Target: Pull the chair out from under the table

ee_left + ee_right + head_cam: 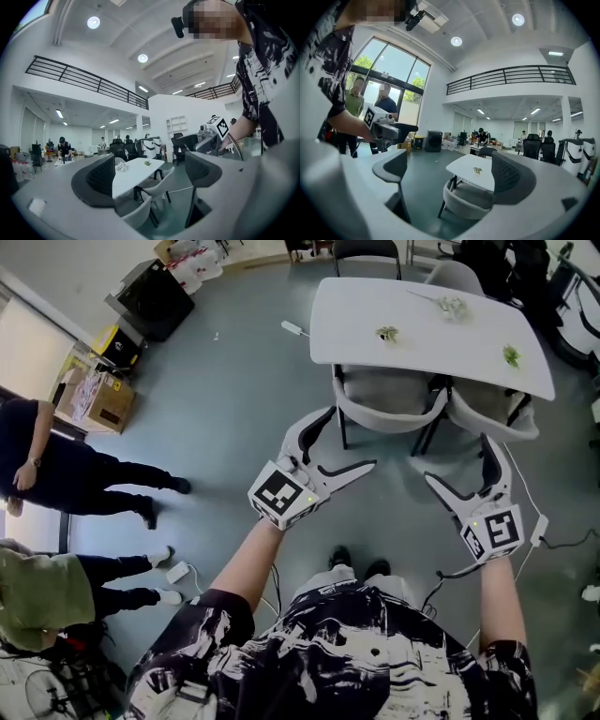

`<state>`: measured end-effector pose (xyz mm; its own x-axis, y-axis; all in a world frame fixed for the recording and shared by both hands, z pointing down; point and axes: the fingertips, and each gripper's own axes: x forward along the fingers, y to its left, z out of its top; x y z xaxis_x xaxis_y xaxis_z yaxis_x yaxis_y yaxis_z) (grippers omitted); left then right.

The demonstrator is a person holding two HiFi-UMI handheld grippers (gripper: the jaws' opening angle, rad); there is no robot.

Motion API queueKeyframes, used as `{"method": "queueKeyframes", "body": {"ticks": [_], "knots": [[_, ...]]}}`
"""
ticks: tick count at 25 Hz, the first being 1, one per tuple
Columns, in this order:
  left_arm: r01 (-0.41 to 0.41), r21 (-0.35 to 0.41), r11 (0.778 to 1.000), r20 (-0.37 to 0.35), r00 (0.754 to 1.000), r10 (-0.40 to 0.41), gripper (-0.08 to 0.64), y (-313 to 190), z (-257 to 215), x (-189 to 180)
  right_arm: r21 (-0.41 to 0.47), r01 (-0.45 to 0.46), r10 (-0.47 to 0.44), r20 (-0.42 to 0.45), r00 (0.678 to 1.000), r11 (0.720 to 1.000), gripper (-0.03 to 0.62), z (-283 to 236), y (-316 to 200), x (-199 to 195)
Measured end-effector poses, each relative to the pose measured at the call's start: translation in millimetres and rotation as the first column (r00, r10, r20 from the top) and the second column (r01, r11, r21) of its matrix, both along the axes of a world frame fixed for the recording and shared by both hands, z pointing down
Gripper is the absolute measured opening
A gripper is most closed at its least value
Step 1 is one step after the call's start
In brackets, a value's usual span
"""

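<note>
While chair (389, 401) sits under table (356, 324) — left tool (351, 438) spread, empty | right tool (461, 461) likewise

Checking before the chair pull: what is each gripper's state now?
Left gripper, white with black pads: open, holding nothing.
Right gripper, white with black pads: open, holding nothing.

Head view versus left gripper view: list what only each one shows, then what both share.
Only the head view shows the left gripper's marker cube, the wearer's shoes and the cardboard box on the floor. Only the left gripper view shows the balcony railing and the ceiling lights. Both show the white table, the grey chairs pushed under it, and the right gripper, which is open and touching nothing.
</note>
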<state>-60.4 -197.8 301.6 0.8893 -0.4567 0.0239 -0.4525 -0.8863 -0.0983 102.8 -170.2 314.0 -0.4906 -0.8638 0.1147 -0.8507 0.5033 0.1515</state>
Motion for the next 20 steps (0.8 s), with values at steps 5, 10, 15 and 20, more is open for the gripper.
{"method": "queueKeyframes", "body": {"ticks": [5,10,15,20], "knots": [[0.025,0.004,1.0,0.008,1.0,-0.025,0.445,-32,4,26,-0.01,0.025,-0.025,-0.006,1.0,1.0,0.531,9,-25,28],[0.062,0.022,0.998,0.056,0.996,-0.064,0.445,-50,3,57,-0.018,0.087,-0.087,-0.016,0.996,0.996,0.531,16,-52,63],[0.072,0.028,0.997,0.123,0.99,-0.075,0.445,-75,22,80,-0.039,0.155,-0.157,-0.042,0.987,0.987,0.531,35,-85,93],[0.012,-0.011,1.0,0.231,0.973,-0.009,0.445,-97,72,82,-0.13,0.211,-0.231,-0.165,0.959,0.969,0.531,86,-106,88]]}}
